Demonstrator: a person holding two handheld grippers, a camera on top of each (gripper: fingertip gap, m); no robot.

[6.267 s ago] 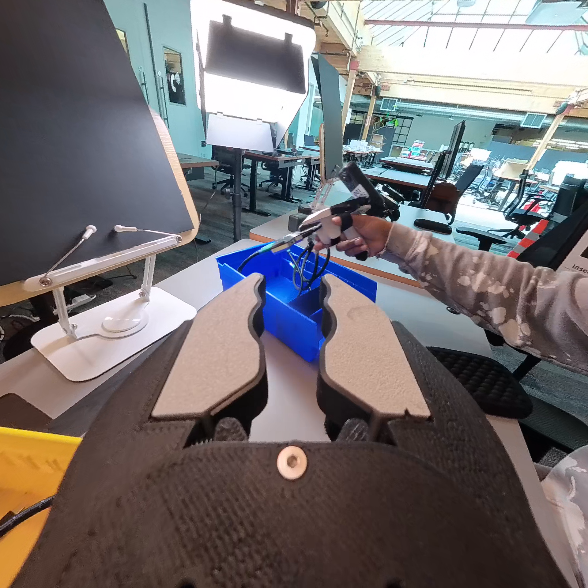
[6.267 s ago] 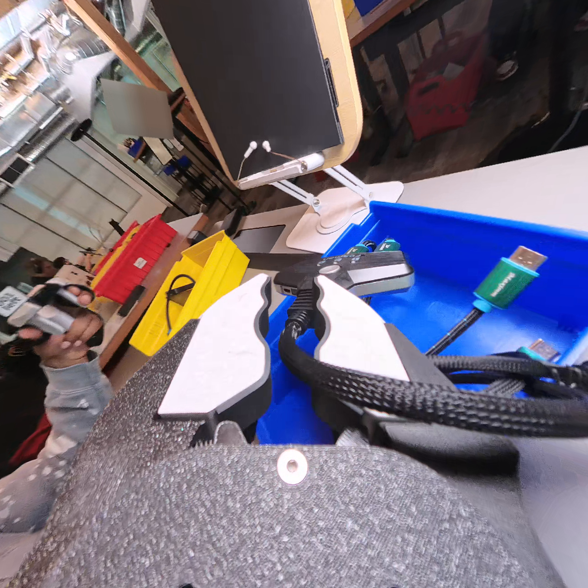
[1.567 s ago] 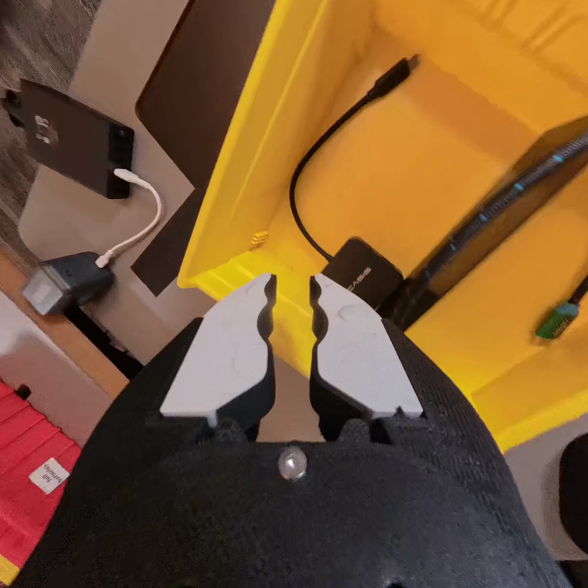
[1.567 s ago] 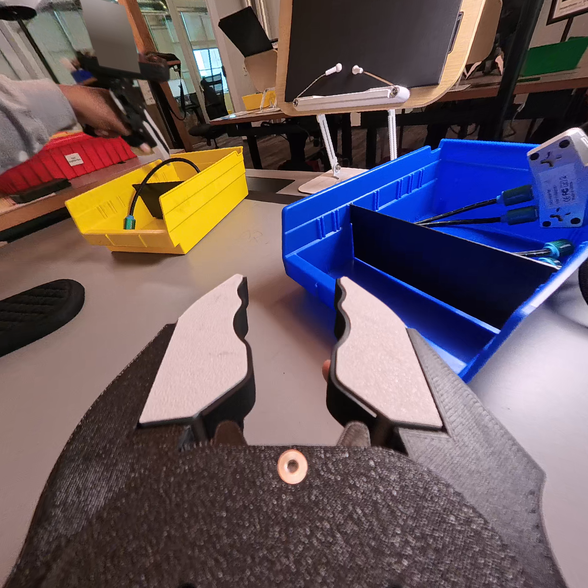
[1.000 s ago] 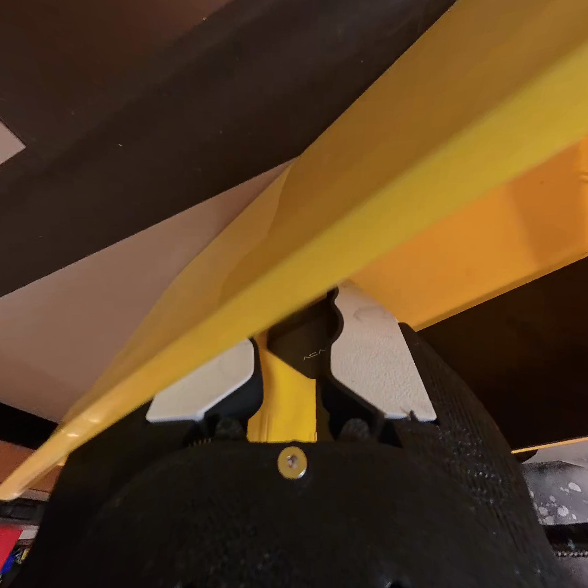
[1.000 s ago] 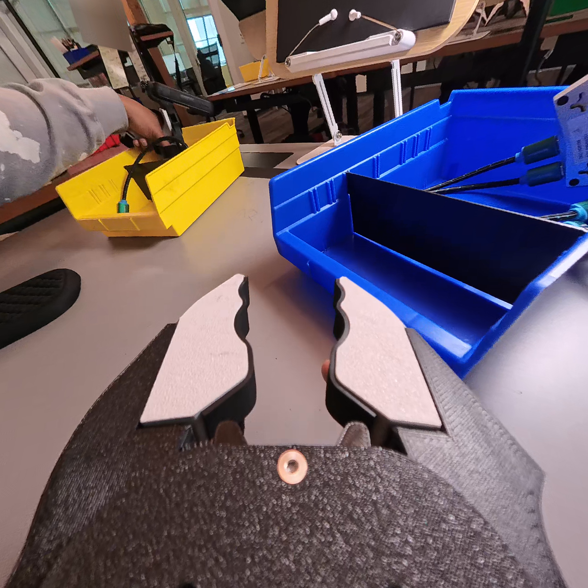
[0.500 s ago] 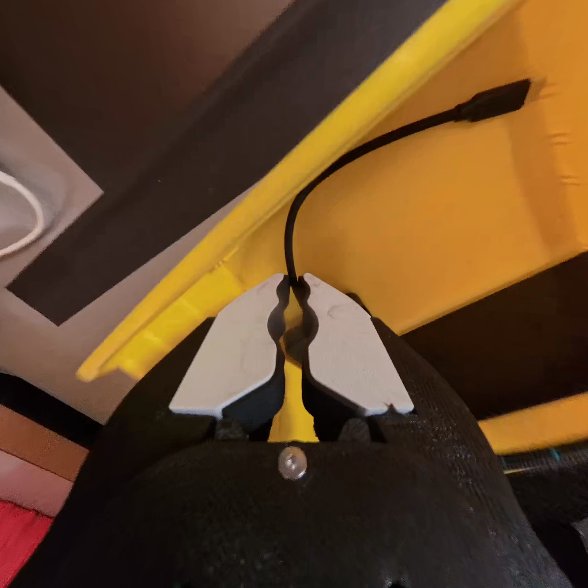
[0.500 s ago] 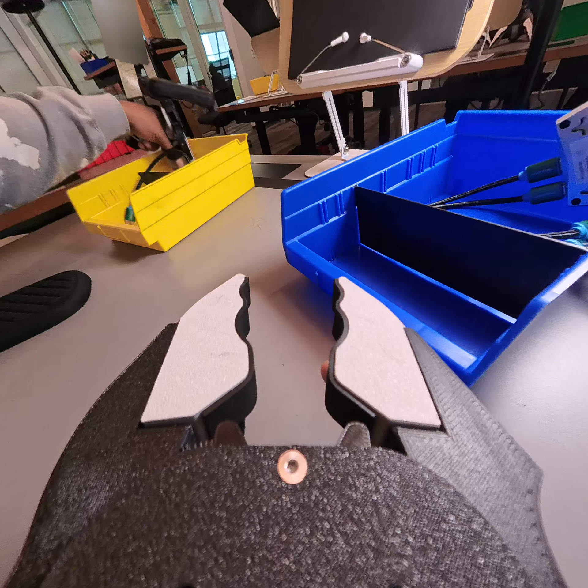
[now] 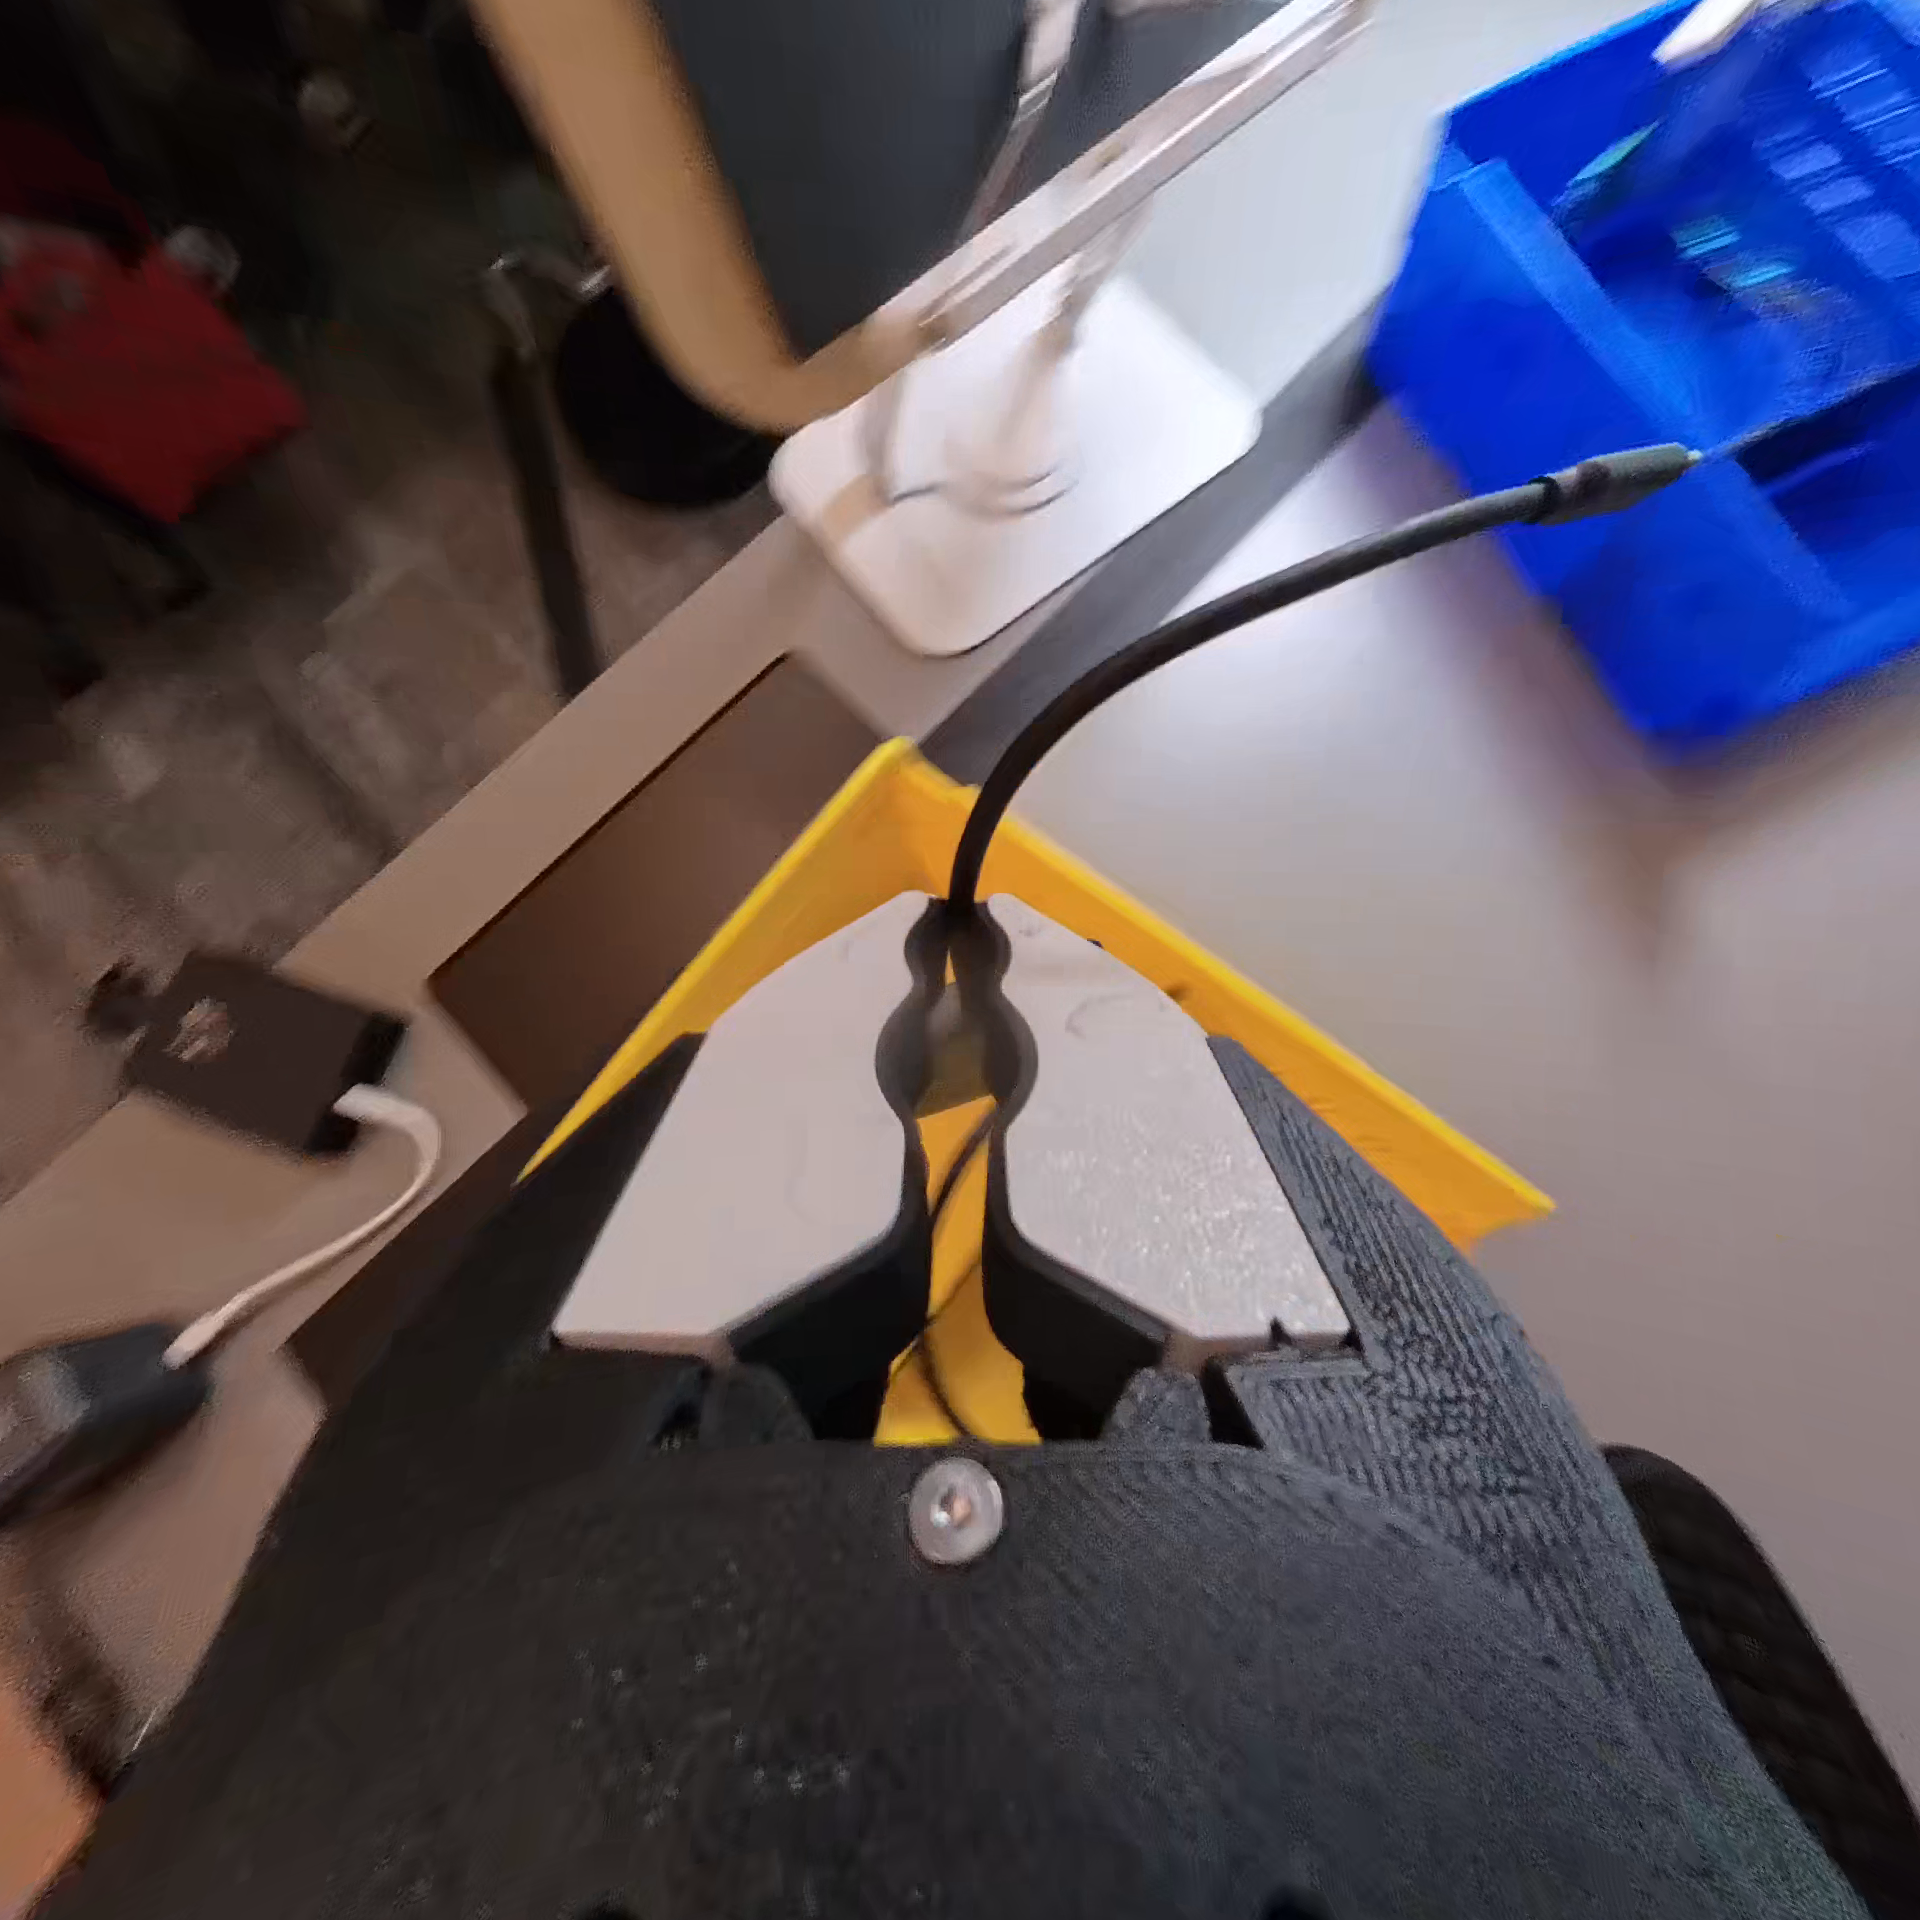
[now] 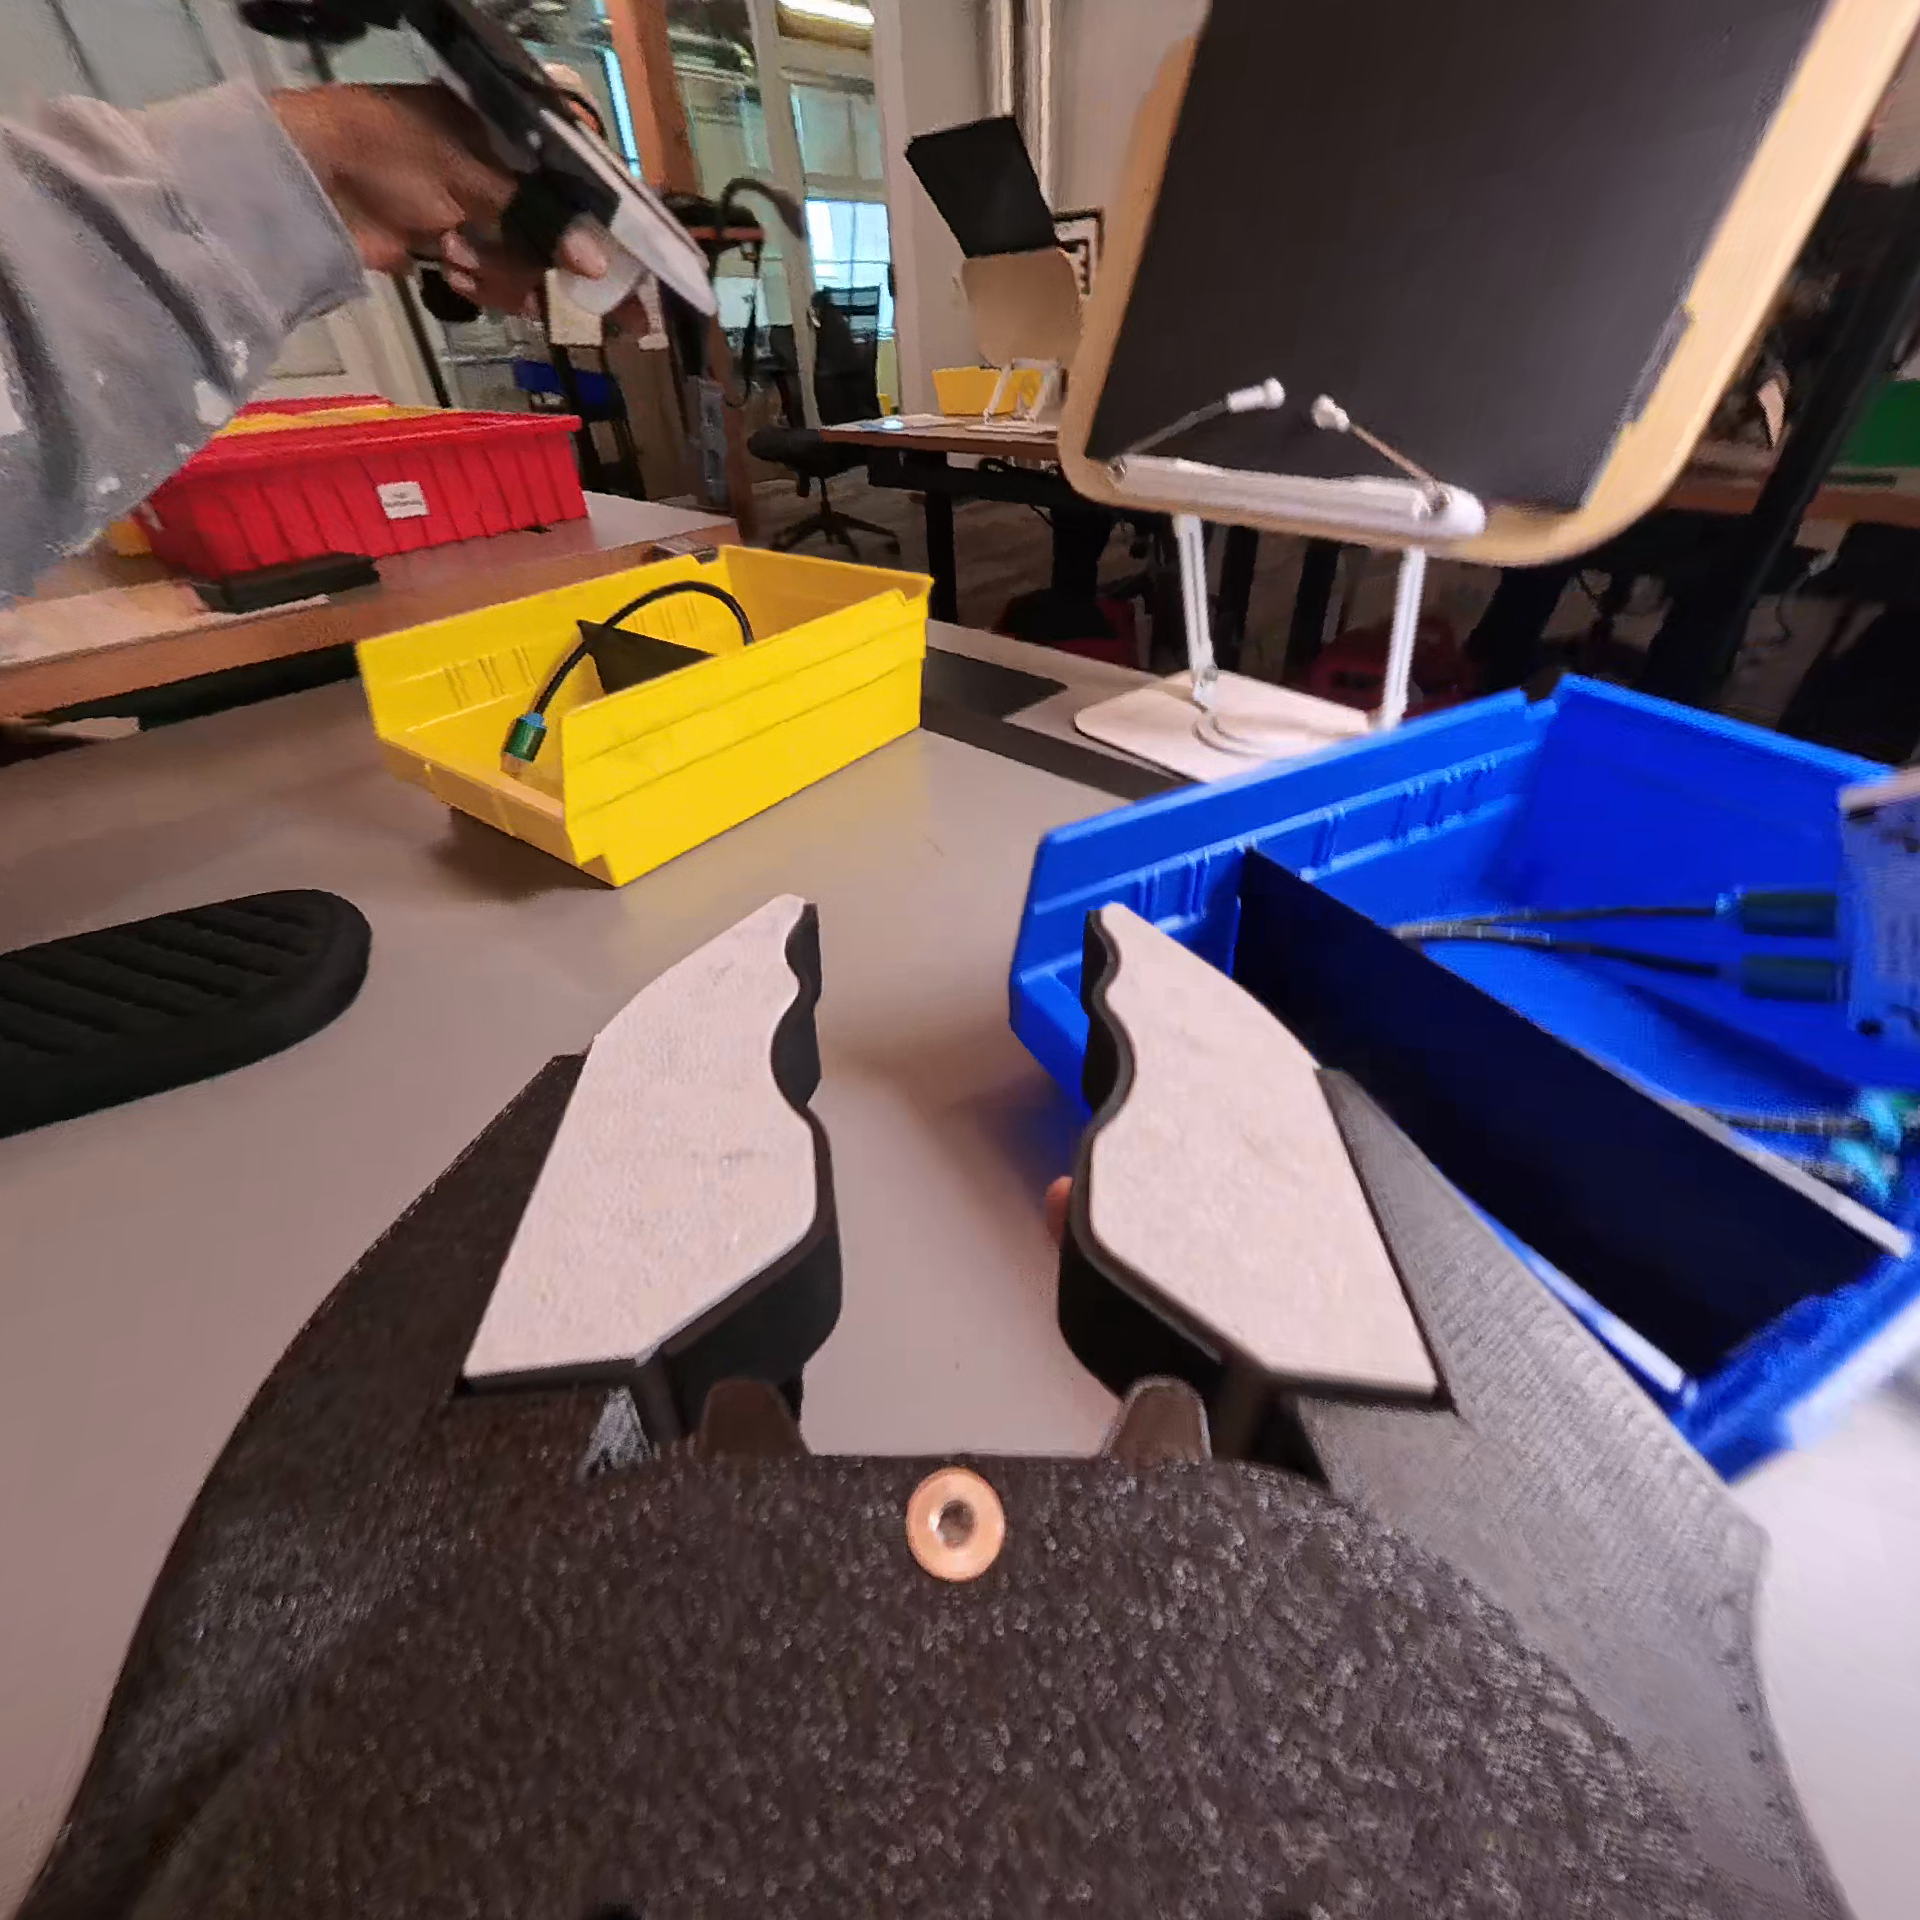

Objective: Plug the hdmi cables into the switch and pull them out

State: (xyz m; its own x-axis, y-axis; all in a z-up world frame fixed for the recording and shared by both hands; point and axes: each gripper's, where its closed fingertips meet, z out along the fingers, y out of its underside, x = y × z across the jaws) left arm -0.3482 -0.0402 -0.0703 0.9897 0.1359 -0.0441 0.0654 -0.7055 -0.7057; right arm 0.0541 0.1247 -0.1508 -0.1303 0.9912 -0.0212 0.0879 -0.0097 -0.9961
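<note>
Tongs first: our left gripper [image 9: 961, 925] pinches a thin black cable [image 9: 1195, 634] above the yellow plastic bin [image 9: 1226, 997]; our right gripper [image 10: 951, 966] hangs spread above the grey table [image 10: 914, 862], just beside the blue divided bin [image 10: 1351, 831] with the white switch box [image 10: 1886, 914] and green-tipped cables [image 10: 1766, 914].

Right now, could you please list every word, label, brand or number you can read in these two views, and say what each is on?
I do not copy out writing; here is what bears it.
White sticker on the red bin: small dark print.
Pale device in the blue bin: its markings are too blurred to read.
Left wrist view: smeared by motion, so nothing is legible.
</note>
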